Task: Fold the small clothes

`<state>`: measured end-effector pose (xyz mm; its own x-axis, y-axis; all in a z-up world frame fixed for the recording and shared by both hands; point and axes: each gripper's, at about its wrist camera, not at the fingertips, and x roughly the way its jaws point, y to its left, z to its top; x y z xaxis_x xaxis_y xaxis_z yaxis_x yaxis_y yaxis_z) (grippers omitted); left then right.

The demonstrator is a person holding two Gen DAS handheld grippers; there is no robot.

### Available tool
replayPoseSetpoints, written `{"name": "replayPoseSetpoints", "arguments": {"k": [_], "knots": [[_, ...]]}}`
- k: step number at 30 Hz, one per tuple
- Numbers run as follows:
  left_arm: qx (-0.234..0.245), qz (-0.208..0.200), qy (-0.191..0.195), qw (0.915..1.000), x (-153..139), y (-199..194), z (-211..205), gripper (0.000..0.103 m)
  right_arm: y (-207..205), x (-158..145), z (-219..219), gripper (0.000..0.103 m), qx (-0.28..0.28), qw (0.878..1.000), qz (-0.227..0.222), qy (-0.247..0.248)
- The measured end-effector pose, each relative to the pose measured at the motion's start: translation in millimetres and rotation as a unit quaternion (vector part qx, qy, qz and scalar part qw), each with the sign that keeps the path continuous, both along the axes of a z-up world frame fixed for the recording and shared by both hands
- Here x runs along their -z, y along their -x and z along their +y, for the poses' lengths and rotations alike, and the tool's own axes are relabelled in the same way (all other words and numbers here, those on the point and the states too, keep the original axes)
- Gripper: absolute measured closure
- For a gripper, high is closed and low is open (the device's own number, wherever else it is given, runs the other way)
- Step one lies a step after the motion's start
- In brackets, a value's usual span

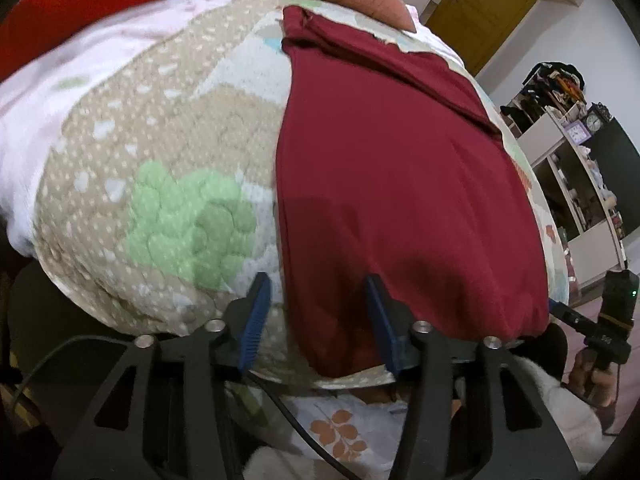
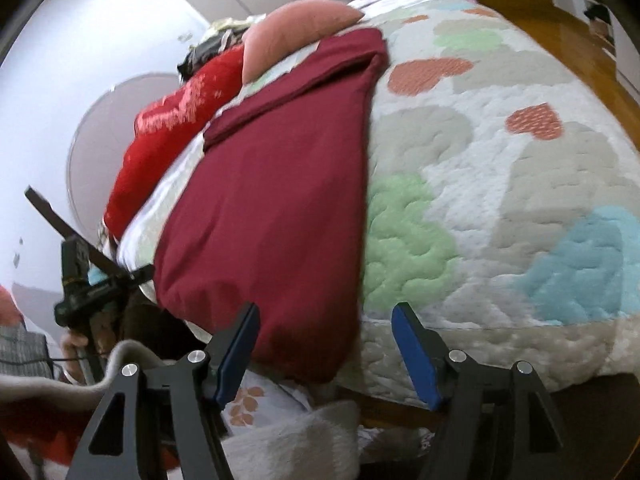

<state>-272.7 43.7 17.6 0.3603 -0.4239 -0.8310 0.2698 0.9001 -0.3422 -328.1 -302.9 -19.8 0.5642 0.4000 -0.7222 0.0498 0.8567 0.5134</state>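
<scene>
A bed (image 2: 500, 184) under a heart-patterned quilt (image 1: 160, 160) fills a room with a yellow door (image 1: 484, 4) and cluttered shelves (image 1: 568, 168). One maroon garment (image 1: 400, 200) lies flat at the near edge, just ahead of both hand-held grippers, left (image 1: 316, 312) and right (image 2: 324, 344), each spread apart and empty. Two pillows: red (image 2: 172, 128) and pink (image 2: 292, 28).

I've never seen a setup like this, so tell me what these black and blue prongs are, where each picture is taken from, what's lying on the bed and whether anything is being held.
The prongs are two handheld grippers; a person holds one in each hand, each carrying a camera that looks along its fingers. One picture looks out from the left gripper, the other from the right gripper. Both point at a dark red garment lying flat on a quilt patterned with hearts. A pink cushion and a bright red cloth lie at the far end. Both grippers are open at the garment's near edge and hold nothing.
</scene>
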Motion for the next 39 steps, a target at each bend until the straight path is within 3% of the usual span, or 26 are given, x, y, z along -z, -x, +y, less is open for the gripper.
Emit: {"name": "replayPoseSetpoints", "arguments": {"k": [6, 12, 23, 30, 39], "knots": [[-0.001, 0.002, -0.009, 1.0, 4, 2, -4, 0.05, -12, 7, 6, 0.037, -0.007, 0.999, -0.008, -0.033], [0.003, -0.005, -0.032, 0.9995, 7, 2, -14, 0.048, -18, 1, 20, 0.037, -0.027, 1.0, -0.002, -0.005], [0.004, -0.005, -0.04, 0.9992, 9, 2, -19, 0.047, -14, 3, 17, 0.037, -0.023, 1.0, -0.008, -0.01], [0.04, 0.026, 0.003, 0.9989, 14, 11, -23, 0.047, -13, 4, 15, 0.037, -0.021, 1.0, -0.009, -0.015], [0.042, 0.043, 0.012, 0.9981, 20, 8, -24, 0.047, -11, 6, 13, 0.037, -0.02, 1.0, -0.014, -0.019]]}}
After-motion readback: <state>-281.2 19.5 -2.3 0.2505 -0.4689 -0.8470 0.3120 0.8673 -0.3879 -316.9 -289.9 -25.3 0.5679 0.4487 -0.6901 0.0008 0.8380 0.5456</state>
